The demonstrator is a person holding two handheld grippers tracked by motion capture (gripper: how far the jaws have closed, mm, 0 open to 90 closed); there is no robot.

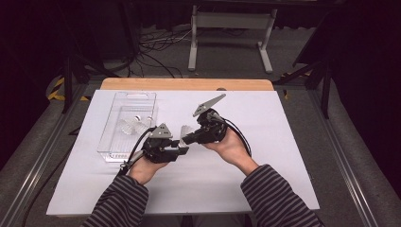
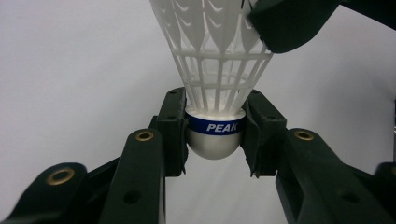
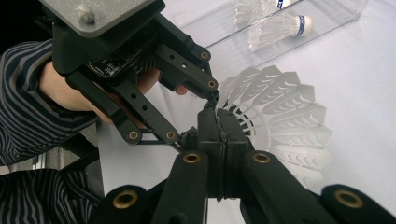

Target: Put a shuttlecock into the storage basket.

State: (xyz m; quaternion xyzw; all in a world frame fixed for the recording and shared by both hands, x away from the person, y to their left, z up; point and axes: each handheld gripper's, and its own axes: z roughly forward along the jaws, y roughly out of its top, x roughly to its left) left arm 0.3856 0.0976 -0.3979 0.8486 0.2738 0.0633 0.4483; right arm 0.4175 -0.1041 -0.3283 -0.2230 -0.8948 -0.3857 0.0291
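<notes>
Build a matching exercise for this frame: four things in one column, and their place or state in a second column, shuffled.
Things:
1. left gripper
2. right gripper
3. clear tray
4. shuttlecock with the PEAK band

Place or state:
A. lies on the white table cover, holding more shuttlecocks
B. jaws either side of the rounded cork base
C. held between both grippers above the table
D. jaws shut on the white skirt's rim

Pairs: 1-B, 2-D, 3-A, 4-C
</notes>
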